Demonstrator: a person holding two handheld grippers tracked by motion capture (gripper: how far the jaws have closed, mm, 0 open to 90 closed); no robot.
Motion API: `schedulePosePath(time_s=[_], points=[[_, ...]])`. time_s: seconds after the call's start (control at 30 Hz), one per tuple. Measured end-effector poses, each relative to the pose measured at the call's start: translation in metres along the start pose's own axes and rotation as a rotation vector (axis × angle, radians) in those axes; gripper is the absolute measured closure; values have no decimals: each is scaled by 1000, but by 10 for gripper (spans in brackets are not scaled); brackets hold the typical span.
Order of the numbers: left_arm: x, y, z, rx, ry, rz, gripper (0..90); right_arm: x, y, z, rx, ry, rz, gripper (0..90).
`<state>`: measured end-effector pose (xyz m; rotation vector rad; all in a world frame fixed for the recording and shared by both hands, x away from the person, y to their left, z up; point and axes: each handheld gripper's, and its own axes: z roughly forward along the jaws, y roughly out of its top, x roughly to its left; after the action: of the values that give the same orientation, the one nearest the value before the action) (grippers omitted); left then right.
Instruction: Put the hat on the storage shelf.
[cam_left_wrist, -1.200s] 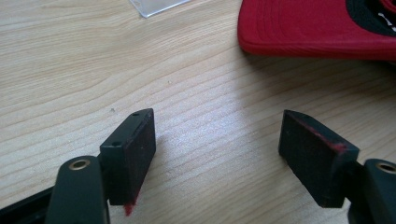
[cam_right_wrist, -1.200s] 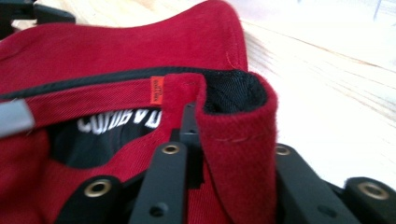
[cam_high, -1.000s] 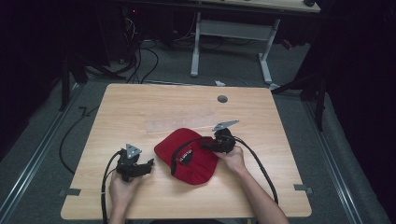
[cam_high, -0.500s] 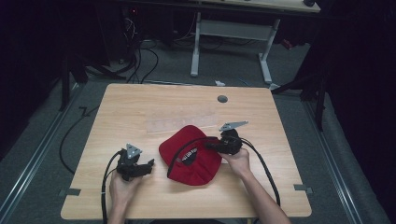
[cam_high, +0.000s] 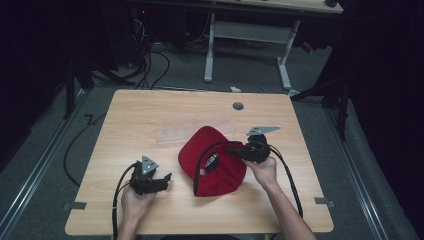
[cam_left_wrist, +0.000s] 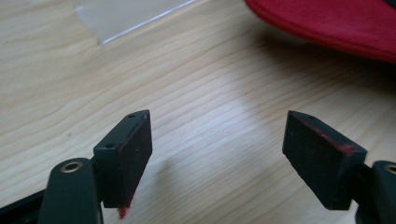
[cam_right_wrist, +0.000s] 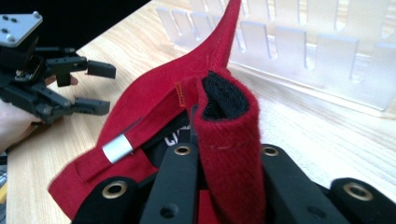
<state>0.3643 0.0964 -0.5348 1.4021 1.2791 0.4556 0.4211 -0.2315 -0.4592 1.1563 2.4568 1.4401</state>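
Tabletop (cam_high: 150, 125): red cap (cam_high: 220, 175) now higher, rightward.

red cap (cam_high: 215, 160) | upside down, rear edge lifted | mid-table, brim on wood

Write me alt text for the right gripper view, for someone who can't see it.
The right gripper is clamped on a folded edge of a red cap, its two black jaws rising from the bottom of the frame. Behind it on the wooden table lies a clear plastic rack; the open left gripper is at upper left.
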Motion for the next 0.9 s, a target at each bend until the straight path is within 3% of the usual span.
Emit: schedulePosePath(time_s=[0.17,0.37,0.73,0.9], points=[[-18,0,1,3,-53,33,243,2,4,-13,-26,-10,1,848],[-36,-3,10,26,-84,73,241,2,6,-19,-43,-4,11,849],[-55,-9,21,30,-126,63,226,8,11,-26,-58,-2,13,848],[-60,-7,21,7,-146,48,214,13,14,-22,-55,9,11,848]])
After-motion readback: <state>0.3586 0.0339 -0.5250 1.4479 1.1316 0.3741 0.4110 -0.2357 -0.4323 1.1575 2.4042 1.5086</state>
